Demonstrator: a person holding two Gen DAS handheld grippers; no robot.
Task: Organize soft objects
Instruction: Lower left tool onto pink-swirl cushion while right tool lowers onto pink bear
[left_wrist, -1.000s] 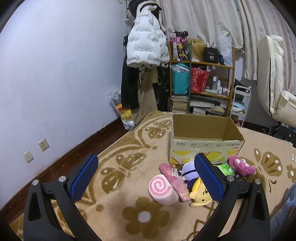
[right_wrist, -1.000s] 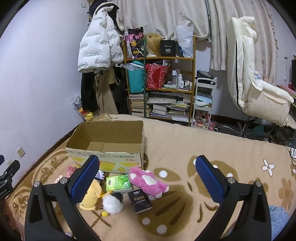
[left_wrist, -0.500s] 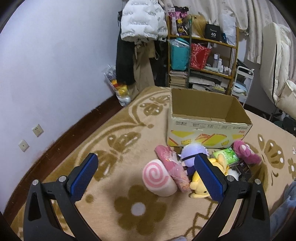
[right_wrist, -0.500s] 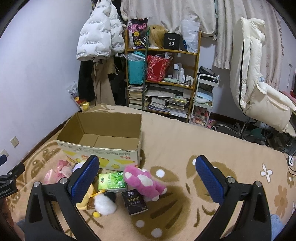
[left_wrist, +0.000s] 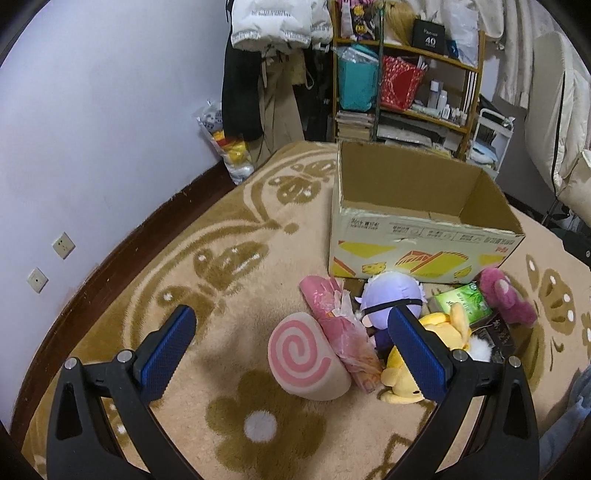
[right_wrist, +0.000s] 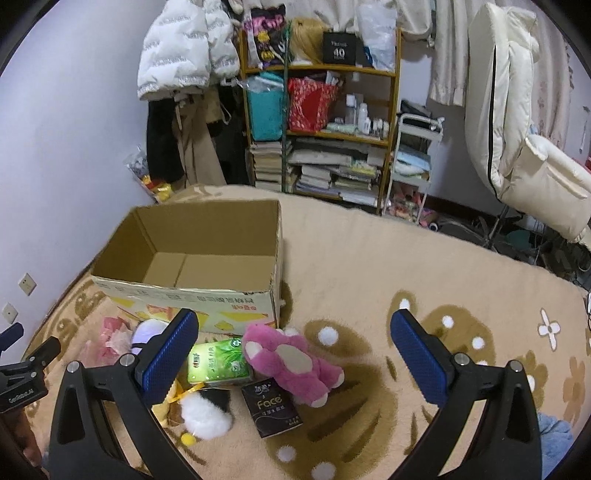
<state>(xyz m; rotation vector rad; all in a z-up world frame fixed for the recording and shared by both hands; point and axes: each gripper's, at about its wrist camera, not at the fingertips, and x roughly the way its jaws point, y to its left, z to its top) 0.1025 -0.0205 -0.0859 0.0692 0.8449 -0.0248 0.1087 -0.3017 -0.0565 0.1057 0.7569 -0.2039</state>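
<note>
An empty cardboard box (left_wrist: 417, 240) (right_wrist: 192, 295) stands on the carpet. In front of it lies a heap: a pink swirl roll cushion (left_wrist: 304, 358), a pink wrapped bundle (left_wrist: 340, 325), a purple plush (left_wrist: 391, 299), a yellow plush (left_wrist: 439, 332), a green tissue pack (right_wrist: 218, 360), a magenta bear (right_wrist: 291, 358), a black "Face" tissue pack (right_wrist: 271, 406) and a white pompom (right_wrist: 205, 413). My left gripper (left_wrist: 291, 350) is open above the roll cushion. My right gripper (right_wrist: 293, 350) is open above the magenta bear. Neither holds anything.
A loaded bookshelf (right_wrist: 317, 129), hanging coats (left_wrist: 266, 55) and a white cart (right_wrist: 413, 166) stand at the back. A cream recliner (right_wrist: 524, 147) sits at the right, and a wall with sockets (left_wrist: 62, 245) runs at the left. Bare carpet (right_wrist: 443, 277) lies right of the box.
Both grippers have tipped downward and come closer to the toy heap. The toys and the box now look larger and lower in view. Both stayed open.
</note>
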